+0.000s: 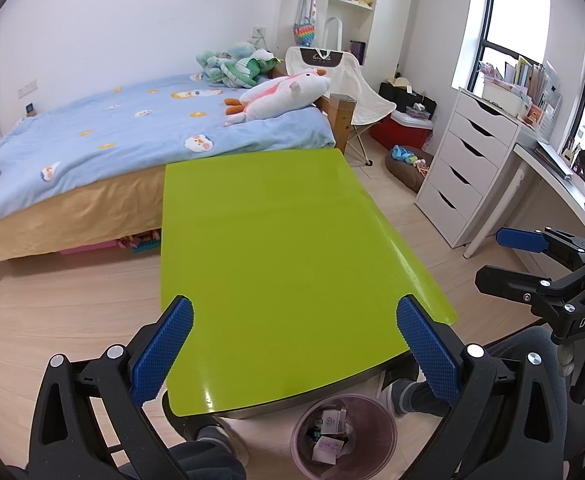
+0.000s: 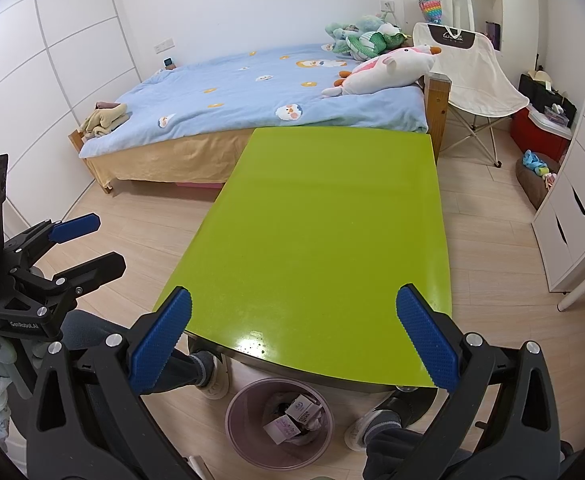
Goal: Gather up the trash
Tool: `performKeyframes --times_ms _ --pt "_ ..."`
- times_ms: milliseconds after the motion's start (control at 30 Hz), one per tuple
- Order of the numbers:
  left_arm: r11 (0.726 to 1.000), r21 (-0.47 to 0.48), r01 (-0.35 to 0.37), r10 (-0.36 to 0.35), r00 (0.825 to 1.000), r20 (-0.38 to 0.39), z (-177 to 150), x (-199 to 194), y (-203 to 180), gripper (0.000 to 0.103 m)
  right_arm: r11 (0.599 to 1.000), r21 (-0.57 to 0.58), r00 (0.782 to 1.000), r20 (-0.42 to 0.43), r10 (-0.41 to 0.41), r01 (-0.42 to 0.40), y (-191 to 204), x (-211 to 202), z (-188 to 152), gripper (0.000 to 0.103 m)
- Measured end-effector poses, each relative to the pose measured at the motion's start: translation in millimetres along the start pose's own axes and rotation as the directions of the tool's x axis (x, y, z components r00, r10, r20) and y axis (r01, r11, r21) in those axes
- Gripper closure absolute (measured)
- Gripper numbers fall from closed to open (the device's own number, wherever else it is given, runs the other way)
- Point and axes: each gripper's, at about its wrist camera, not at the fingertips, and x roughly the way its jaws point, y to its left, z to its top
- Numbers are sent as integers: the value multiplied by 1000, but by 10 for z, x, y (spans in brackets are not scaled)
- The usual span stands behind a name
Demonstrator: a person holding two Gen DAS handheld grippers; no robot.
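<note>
A pink translucent trash bin [image 1: 344,436] stands on the floor under the near edge of a lime-green table [image 1: 284,248]; it holds several small cartons and wrappers [image 1: 332,420]. It also shows in the right wrist view [image 2: 278,424], with cartons [image 2: 300,410] inside. My left gripper [image 1: 294,348] is open and empty above the table's near edge. My right gripper [image 2: 294,340] is open and empty too, above the same edge. Each gripper appears in the other's view, the right gripper [image 1: 504,256] and the left gripper [image 2: 96,240]. The green table top [image 2: 324,232] carries nothing.
A bed with a blue quilt [image 1: 132,132] and plush toys [image 1: 280,92] stands behind the table. A white folding chair [image 1: 348,88], a red cooler [image 1: 404,132], a white drawer unit [image 1: 464,168] and a desk are at right. The person's feet [image 2: 208,372] rest beside the bin.
</note>
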Motion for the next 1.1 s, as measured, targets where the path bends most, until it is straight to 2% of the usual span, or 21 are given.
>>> performKeyframes --times_ms 867,1100 --pt "1000 -5 10 -10 1000 -7 -67 39 -50 5 1000 6 1000 -1 0 0 -19 5 -39 3" --pt "1000 30 0 0 1000 -1 -65 60 -77 5 1000 9 1000 -2 0 0 -22 5 -68 3"
